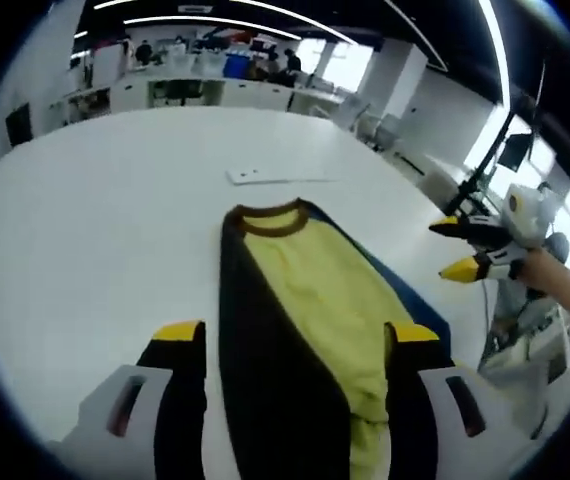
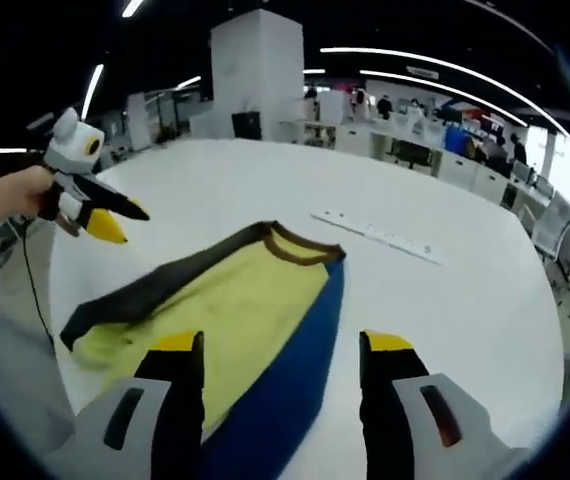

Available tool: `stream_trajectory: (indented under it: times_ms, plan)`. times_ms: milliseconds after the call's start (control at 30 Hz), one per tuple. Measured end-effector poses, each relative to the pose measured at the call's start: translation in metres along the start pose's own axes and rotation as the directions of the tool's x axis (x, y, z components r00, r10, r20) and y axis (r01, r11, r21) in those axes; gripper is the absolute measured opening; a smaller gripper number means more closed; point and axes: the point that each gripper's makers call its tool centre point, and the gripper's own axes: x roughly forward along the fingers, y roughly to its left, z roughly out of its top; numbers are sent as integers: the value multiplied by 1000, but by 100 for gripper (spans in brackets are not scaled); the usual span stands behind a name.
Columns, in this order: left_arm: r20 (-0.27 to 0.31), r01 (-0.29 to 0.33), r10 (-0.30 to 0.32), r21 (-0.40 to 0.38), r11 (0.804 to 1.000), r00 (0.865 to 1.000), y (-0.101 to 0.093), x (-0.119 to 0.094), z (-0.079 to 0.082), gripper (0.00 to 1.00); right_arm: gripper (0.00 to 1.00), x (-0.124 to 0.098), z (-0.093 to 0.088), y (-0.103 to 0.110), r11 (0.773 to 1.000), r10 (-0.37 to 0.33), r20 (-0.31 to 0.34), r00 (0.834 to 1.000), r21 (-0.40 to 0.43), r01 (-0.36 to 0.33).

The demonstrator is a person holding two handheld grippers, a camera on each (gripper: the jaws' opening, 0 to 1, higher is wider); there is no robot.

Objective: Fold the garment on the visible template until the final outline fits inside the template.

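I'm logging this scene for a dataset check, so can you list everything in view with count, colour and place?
Garment: one, yellow with dark brown and blue panels, brown collar, lying on the table.
Table: one, white, large, rounded.
Flat strip: one, white, on the table beyond the collar.
Desks and chairs: several, background office, details unclear.
Left claw: one, black jaws with yellow tips, open, straddling the garment.
Right claw: one, same colours, open over the garment's blue edge.
Hand: one, holding the left claw.
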Motion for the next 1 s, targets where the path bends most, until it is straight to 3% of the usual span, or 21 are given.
stream_trajectory:
  times_ms: [367, 567, 1000]
  plan:
    - [5, -7, 7, 0, 1000, 1000, -13, -28, -20, 75, 75, -32, -13, 14, 999, 10, -2, 1000, 32, -10]
    - [-20, 12, -11, 32, 999, 1000, -32, -44, -38, 85, 81, -53, -17, 23, 999, 12, 9, 1000, 50, -12]
    - [-10, 31, -31, 38, 999, 999, -60, -76, -59, 92, 90, -91, -16, 45, 998, 26, 44, 999, 64, -28]
